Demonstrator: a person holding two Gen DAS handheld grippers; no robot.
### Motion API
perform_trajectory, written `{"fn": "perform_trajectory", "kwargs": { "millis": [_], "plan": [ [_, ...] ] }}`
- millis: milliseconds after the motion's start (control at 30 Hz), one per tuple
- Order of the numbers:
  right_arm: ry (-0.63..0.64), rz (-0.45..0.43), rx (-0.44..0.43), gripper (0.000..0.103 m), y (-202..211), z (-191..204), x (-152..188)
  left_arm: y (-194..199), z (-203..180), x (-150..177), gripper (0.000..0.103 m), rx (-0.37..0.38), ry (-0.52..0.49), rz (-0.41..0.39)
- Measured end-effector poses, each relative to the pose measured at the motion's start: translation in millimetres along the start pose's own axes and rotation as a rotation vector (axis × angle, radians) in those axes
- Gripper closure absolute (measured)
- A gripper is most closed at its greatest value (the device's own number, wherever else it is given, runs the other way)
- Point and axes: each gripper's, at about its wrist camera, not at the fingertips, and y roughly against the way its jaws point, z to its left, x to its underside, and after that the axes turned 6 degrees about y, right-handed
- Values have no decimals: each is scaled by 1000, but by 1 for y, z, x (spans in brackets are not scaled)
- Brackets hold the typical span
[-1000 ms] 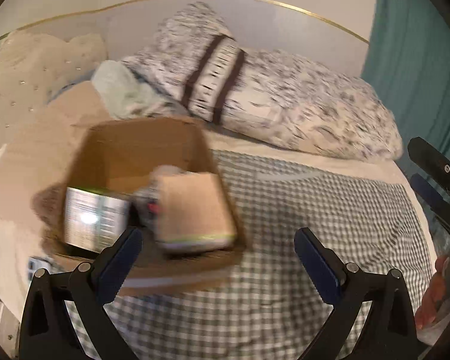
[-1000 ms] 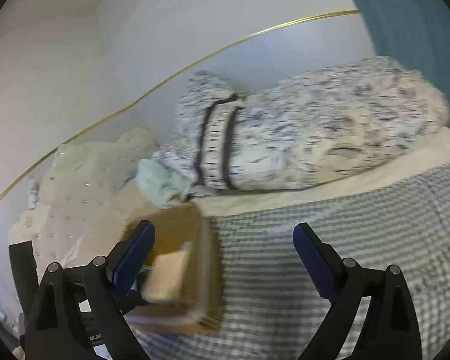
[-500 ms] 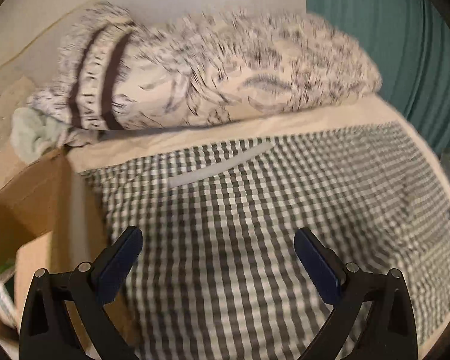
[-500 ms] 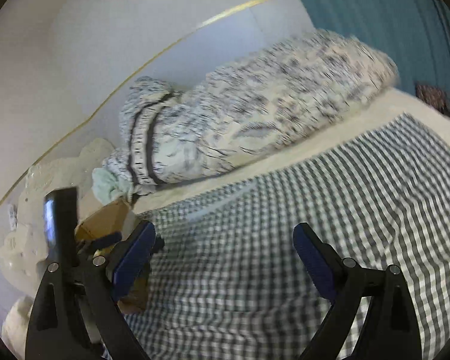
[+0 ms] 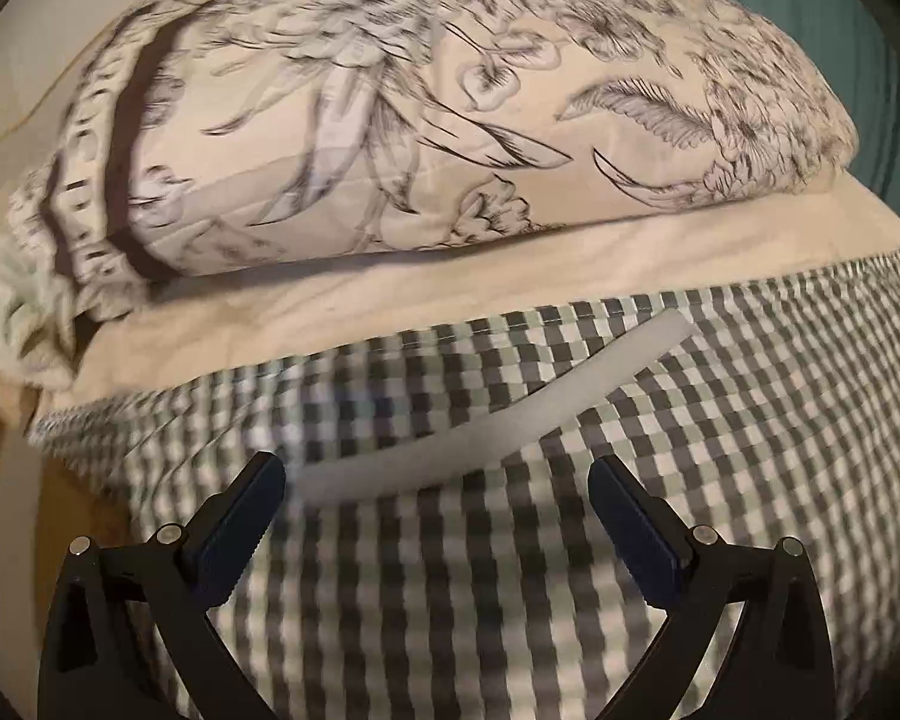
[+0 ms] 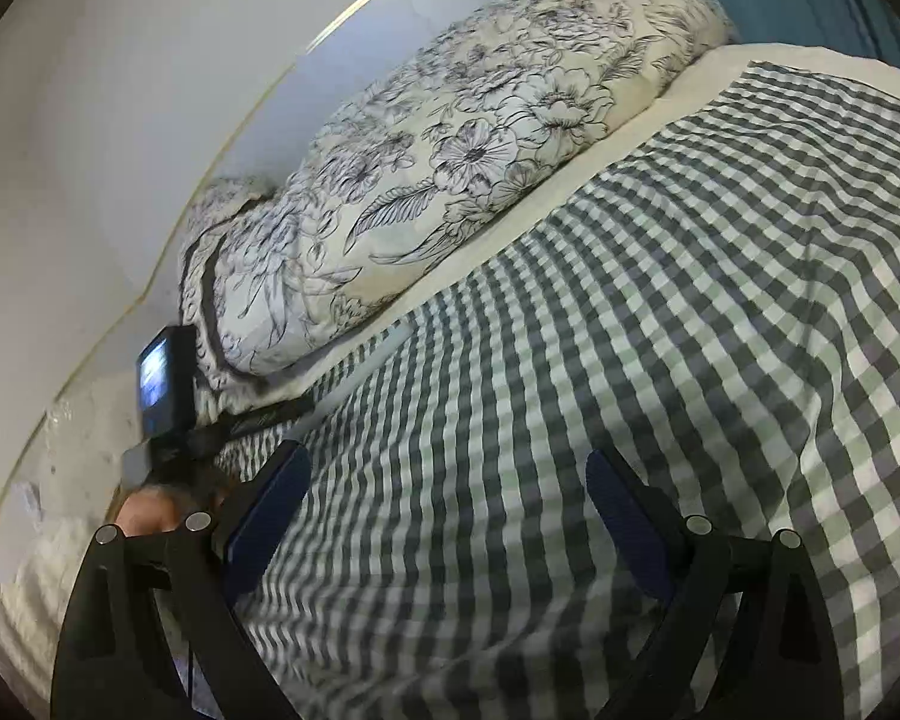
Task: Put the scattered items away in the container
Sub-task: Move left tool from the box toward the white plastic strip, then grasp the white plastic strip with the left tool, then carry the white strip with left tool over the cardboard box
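Now | left gripper [image 5: 435,501]: jaws spread, empty | white strip [image 5: 498,414]: on checked blanket [image 5: 750,450], just ahead between its fingers | right gripper [image 6: 444,495]: spread, empty, over blanket

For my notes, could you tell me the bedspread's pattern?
The bedspread is grey, pale-green and white check, clearest in the right wrist view.

Left wrist view low over the checked blanket [image 5: 510,570], facing the floral pillow [image 5: 450,108] closely, right wrist view higher, angled leftward, sharing both
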Motion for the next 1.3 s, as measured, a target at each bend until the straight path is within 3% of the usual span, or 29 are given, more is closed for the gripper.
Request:
{"fn": "perform_trajectory", "kwargs": {
  "millis": [100, 267, 300, 333, 367, 400, 433, 533, 800, 967, 1033, 1167, 1300],
  "plan": [
    [105, -113, 7, 9, 17, 14, -4, -21, -6, 3, 0, -8, -76, 22],
    [41, -18, -9, 9, 5, 7, 1, -38, -5, 0, 1, -2, -102, 15],
    [51, -6, 12, 9, 2, 8, 2, -41, -4, -1, 11, 23, -87, 33],
    [58, -7, 19, 9, 3, 9, 4, -42, -2, -1, 31, 65, -73, 51],
    [64, -11, 25, 9, 3, 10, 5, -42, -1, -1, 38, 107, -57, 68],
    [67, -15, 20, 9, 5, 10, 6, -39, -3, 0, 57, 118, -51, 61],
    [66, -20, 13, 9, 5, 11, 7, -36, -6, 1, 70, 116, -71, 62],
    [45, -23, 8, 9, 3, 7, 10, -27, -19, 8, 88, 60, -149, 61],
    [-5, -42, -3, 9, 1, -3, 12, 23, 1, 40, 92, 54, -33, 84],
    [-17, -54, -14, 9, 13, 1, 12, 86, 22, 71, 93, 96, 88, 96],
    [-17, -54, -6, 9, 25, 7, 14, 108, 23, 79, 93, 81, 107, 93],
    [21, -56, 12, 9, 63, 26, 17, 158, 42, 92, 93, 187, 219, 63],
    [38, -68, 20, 9, 102, 45, 21, 212, 56, 106, 93, 203, 245, 3]
  ]
}}
